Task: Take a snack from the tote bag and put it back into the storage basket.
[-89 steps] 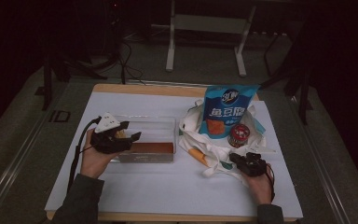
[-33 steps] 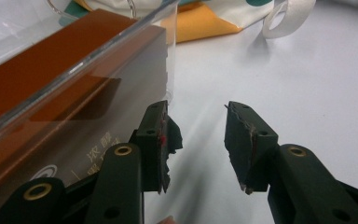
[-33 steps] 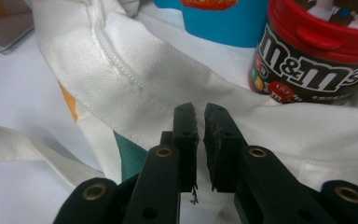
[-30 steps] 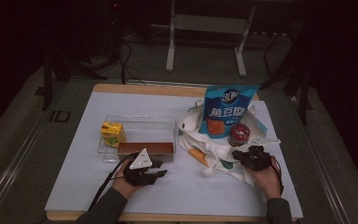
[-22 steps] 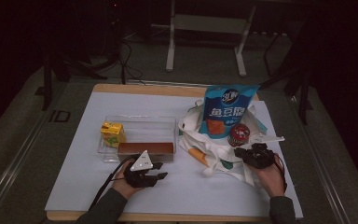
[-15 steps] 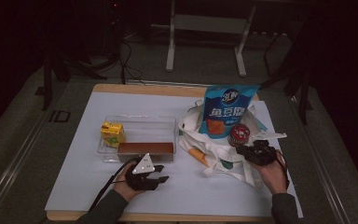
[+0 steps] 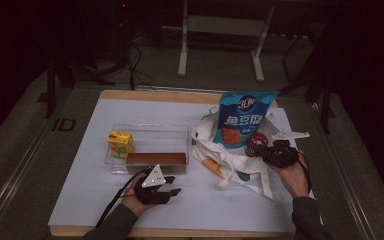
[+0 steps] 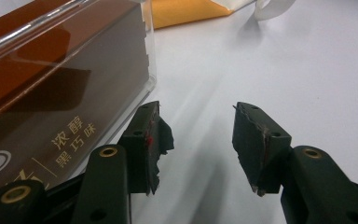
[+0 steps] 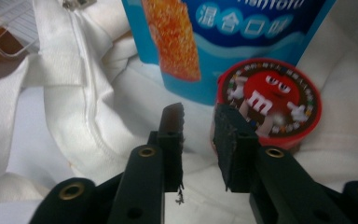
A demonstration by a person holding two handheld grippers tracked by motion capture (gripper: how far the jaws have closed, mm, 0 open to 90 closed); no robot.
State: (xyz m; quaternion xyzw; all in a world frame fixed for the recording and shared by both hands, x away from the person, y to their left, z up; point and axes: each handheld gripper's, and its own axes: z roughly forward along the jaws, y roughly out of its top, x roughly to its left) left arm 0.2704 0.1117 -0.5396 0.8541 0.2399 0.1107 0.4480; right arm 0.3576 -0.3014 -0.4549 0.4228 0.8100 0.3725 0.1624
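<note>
On the left of the tabletop (image 7: 80, 200), a yellow juice carton (image 7: 120, 143) stands in a clear plastic bin (image 7: 150, 131) with a brown chocolate box (image 7: 156, 158) along its near wall. Just in front, the left gripper (image 7: 174, 186) rests low, its fingers (image 8: 153, 140) moderately apart, having just been opening, with nothing between them. Further right, a blue snack bag (image 7: 243, 120) stands in a white tote bag (image 7: 230, 165). Beside it lies a red M&M's tub (image 7: 254, 144), where the right gripper (image 7: 263, 151) hovers, fingers (image 9: 230, 140) narrowly parted, just opening, empty.
</note>
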